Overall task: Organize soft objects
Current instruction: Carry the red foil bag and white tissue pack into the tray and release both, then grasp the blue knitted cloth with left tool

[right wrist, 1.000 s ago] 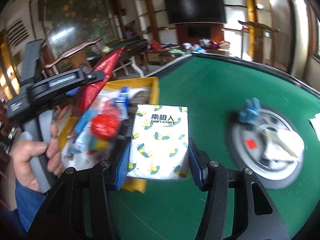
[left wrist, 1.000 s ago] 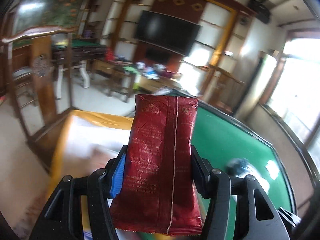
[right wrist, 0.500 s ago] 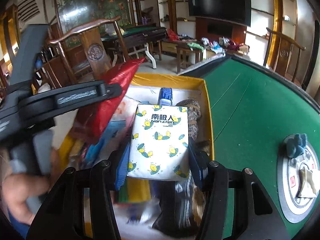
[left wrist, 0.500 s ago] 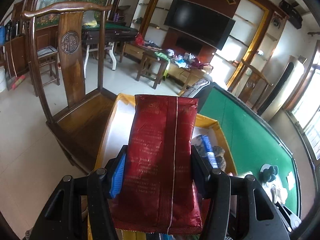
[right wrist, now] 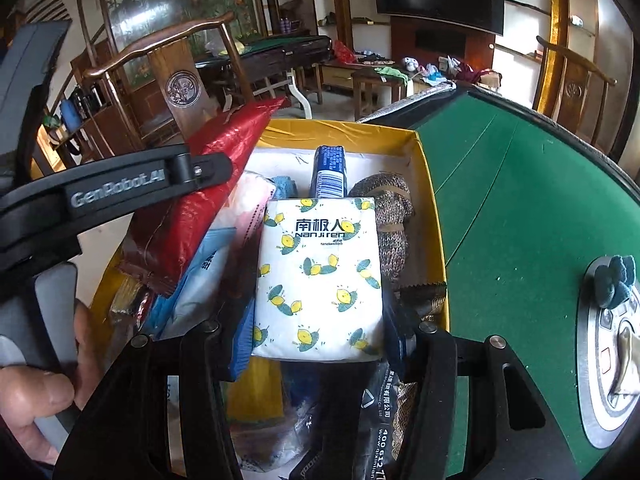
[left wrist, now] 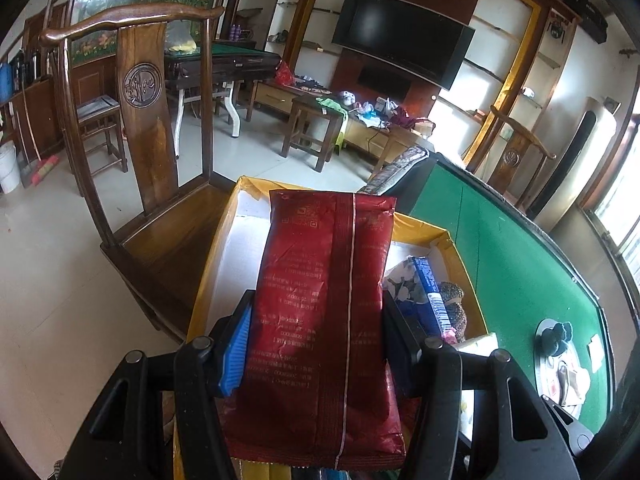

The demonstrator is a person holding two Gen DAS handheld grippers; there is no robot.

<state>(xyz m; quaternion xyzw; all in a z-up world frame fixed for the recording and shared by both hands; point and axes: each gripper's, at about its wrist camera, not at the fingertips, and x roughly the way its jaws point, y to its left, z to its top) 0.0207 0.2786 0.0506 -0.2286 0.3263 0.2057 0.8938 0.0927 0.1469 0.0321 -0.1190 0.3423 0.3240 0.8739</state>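
Observation:
A dark red foil packet [left wrist: 324,320] stands upright between the pads of my left gripper [left wrist: 316,344], which is shut on it, above the yellow box [left wrist: 452,240]. In the right wrist view the same red packet [right wrist: 200,200] hangs over the box's left side, held by the left gripper [right wrist: 200,172]. My right gripper [right wrist: 316,336] is shut on a white tissue pack with a lemon print [right wrist: 320,280], above the middle of the yellow box [right wrist: 424,152]. The box holds a blue pack [right wrist: 330,172], a grey knitted item [right wrist: 388,216] and several other soft packs.
The box sits at the left end of a green felt table [right wrist: 520,200]. A round metal tray [right wrist: 608,360] with a dark blue cloth ball [right wrist: 612,276] lies on the felt at the right. A wooden chair [left wrist: 152,152] stands just left of the box. A hand [right wrist: 40,392] grips the left tool.
Both grippers have swung from the green felt to above the yellow box, each still clamped on its pack. Over the last half second they have hardly moved.

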